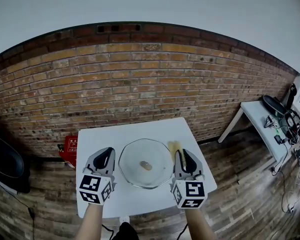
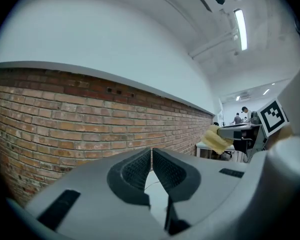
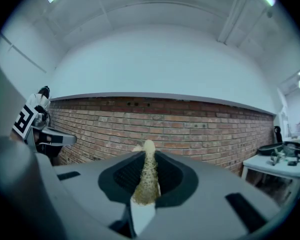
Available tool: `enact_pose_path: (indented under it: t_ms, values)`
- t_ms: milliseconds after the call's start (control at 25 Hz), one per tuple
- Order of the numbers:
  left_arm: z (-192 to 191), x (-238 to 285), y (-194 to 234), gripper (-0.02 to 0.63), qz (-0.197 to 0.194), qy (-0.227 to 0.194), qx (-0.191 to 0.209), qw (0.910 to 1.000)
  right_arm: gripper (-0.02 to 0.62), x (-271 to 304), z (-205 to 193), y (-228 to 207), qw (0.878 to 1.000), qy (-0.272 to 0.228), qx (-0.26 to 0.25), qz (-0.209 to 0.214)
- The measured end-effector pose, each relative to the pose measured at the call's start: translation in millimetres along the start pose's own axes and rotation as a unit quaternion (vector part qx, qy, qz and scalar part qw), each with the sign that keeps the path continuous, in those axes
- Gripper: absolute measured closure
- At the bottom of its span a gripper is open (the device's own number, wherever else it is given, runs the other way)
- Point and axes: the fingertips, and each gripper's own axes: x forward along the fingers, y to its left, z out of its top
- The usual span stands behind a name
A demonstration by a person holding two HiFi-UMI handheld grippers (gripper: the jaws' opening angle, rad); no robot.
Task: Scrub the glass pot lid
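The glass pot lid (image 1: 145, 163) lies flat in the middle of the small white table (image 1: 132, 132), its knob at the centre. My left gripper (image 1: 105, 157) hovers just left of the lid, shut with nothing between its jaws, as the left gripper view also shows (image 2: 151, 156). To the lid's right, my right gripper (image 1: 183, 157) is shut on a yellow sponge (image 1: 175, 147) that pokes out ahead of the jaws. In the right gripper view the sponge (image 3: 148, 176) stands squeezed edge-on between the pads. Both grippers point level toward the brick wall.
A brick wall (image 1: 140, 79) rises behind the table. A red box (image 1: 69, 149) sits on the floor at the table's left. A second white table (image 1: 257, 115) with dark gear stands at the right, and a black object (image 1: 5, 159) at the far left.
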Motion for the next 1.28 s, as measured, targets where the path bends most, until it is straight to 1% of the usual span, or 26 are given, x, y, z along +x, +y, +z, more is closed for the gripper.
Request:
enact_pose_path:
  t_ms: [240,440,600,720,840,920,1280]
  values:
    - [-2,40,40,0.594,-0.012,0.005,-0.001,0.9999,0.537,49,0,12,1.000,0.008,0.004,-0.019]
    - [-2,66,62,0.594,-0.031,0.008,-0.003,0.9995,0.537,78,-3,17,0.999,0.015,0.006,-0.035]
    - [-11,76,72,0.594,-0.037,0.019,-0.009,0.9991,0.537,86,-8,19,0.999,0.022,0.006,-0.044]
    - [-22,84,72,0.594,-0.036,0.029,-0.013,0.9988,0.537,90,-15,11,0.999,0.029,0.005,-0.046]
    - [-38,91,68,0.594,-0.030,0.045,-0.019,0.9984,0.537,93,-31,3,0.998,0.040,0.007,-0.041]
    - [-42,95,66,0.594,-0.022,0.049,-0.023,0.9983,0.537,96,-37,-2,0.999,0.042,0.007,-0.033]
    - [-30,109,46,0.594,0.011,0.045,-0.015,0.9988,0.537,118,-31,-30,0.999,0.030,0.013,0.007]
